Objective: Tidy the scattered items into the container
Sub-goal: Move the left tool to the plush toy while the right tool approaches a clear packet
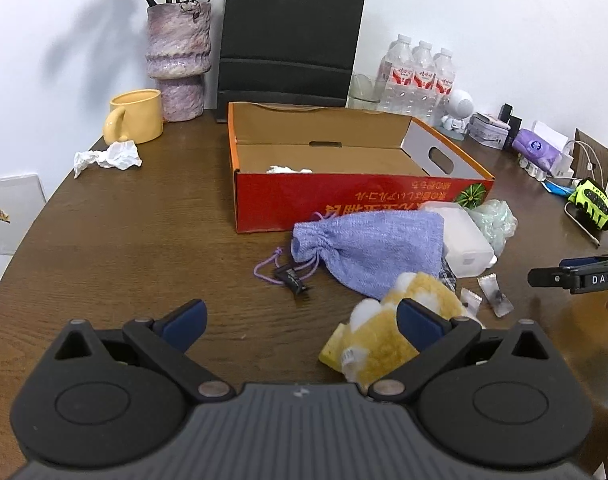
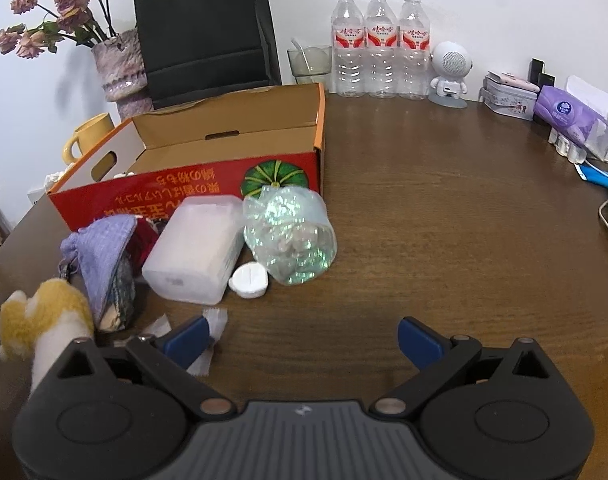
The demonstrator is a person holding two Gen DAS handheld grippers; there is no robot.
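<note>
A red and orange cardboard box (image 1: pixel 343 200) (image 2: pixel 184 192) stands open on the brown table, with a white crumpled tissue (image 1: pixel 288 169) inside. In front of it lie a purple drawstring pouch (image 1: pixel 367 248) (image 2: pixel 100 252), a frosted plastic box (image 1: pixel 465 240) (image 2: pixel 196 248), a shiny green bag (image 1: pixel 493 220) (image 2: pixel 290 236), a white cap (image 2: pixel 249 281), small sachets (image 1: pixel 491 294) (image 2: pixel 212 328) and a yellow plush toy (image 1: pixel 383 340) (image 2: pixel 40 316). My left gripper (image 1: pixel 302 324) is open, its right finger over the plush. My right gripper (image 2: pixel 304 340) is open over bare table, left finger by the sachets.
At the back stand a yellow mug (image 1: pixel 136 116), a purple vase (image 1: pixel 180 60), a black paper bag (image 1: pixel 288 36), water bottles (image 2: pixel 379 44) and a white robot figure (image 2: pixel 449 72). A crumpled tissue (image 1: pixel 108 158) lies left. Clutter fills the right edge (image 2: pixel 567 116).
</note>
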